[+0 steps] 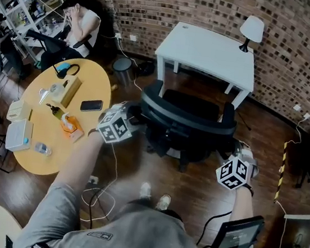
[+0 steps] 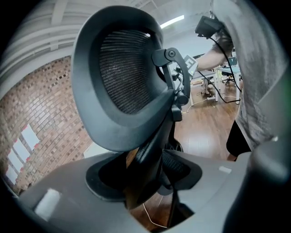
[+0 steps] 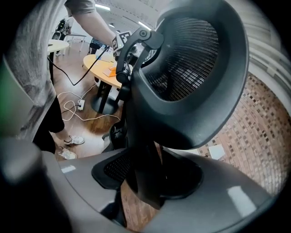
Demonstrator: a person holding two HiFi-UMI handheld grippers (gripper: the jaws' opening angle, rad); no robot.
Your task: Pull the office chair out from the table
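A black mesh office chair (image 1: 187, 119) stands in front of the white table (image 1: 210, 51), with its back toward me. My left gripper (image 1: 138, 114) is at the left edge of the chair back, and my right gripper (image 1: 232, 147) is at the right edge. In the left gripper view, a black strut of the chair frame (image 2: 122, 77) runs down between the jaws of the left gripper (image 2: 146, 182), which are closed on it. The right gripper view shows the same: the right gripper (image 3: 144, 182) holds a dark strut below the mesh backrest (image 3: 191, 82).
A round yellow table (image 1: 38, 150) with a phone, boxes and bottles stands at the left. A seated person (image 1: 83, 23) is behind it. A lamp (image 1: 251, 30) stands on the white table. Cables (image 1: 100, 195) lie on the wooden floor near my feet. A striped post (image 1: 281, 171) stands at the right.
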